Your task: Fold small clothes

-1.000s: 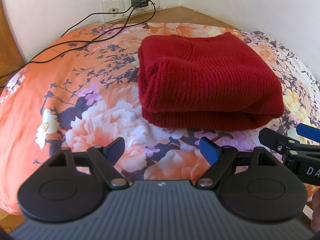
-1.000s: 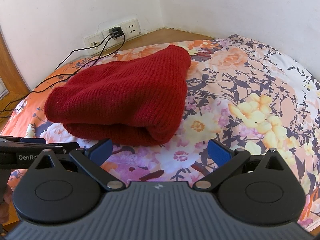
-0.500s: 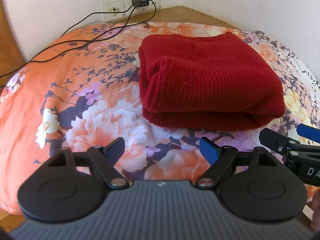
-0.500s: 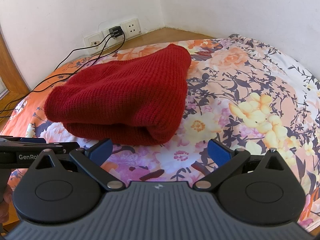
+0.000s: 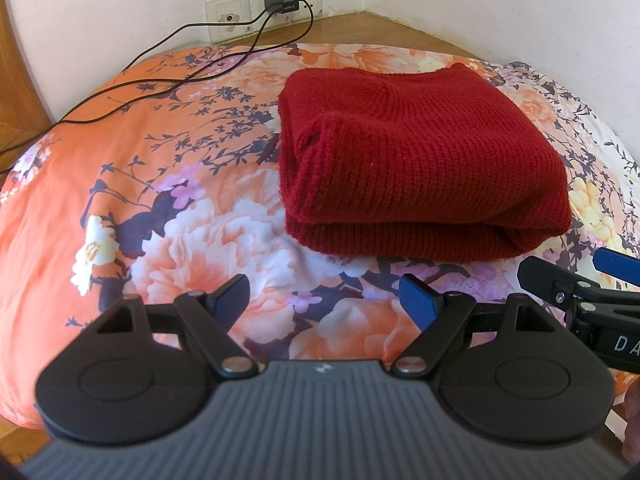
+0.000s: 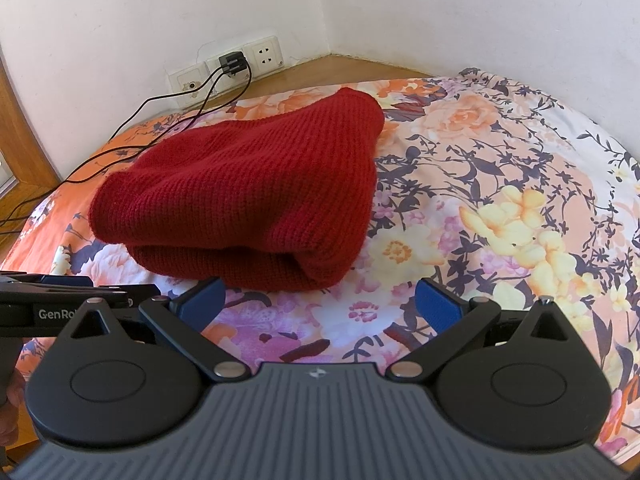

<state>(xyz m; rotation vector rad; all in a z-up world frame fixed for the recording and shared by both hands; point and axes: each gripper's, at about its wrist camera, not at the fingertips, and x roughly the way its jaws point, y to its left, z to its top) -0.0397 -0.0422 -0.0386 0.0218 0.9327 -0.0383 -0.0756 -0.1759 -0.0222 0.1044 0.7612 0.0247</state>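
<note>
A red knitted garment lies folded in a thick stack on the flowered bed cover; the right wrist view shows the same garment from its other side. My left gripper hangs open just in front of the stack's near edge, nothing between its fingers. My right gripper is open too, a short way before the garment's near right corner, and holds nothing. The other tool's fingers reach in at the right edge of the left wrist view.
Black cables run from a charger plugged into wall sockets across the far left of the bed. White walls meet in a corner behind. A wooden ledge borders the bed. Bare flowered cover spreads right of the garment.
</note>
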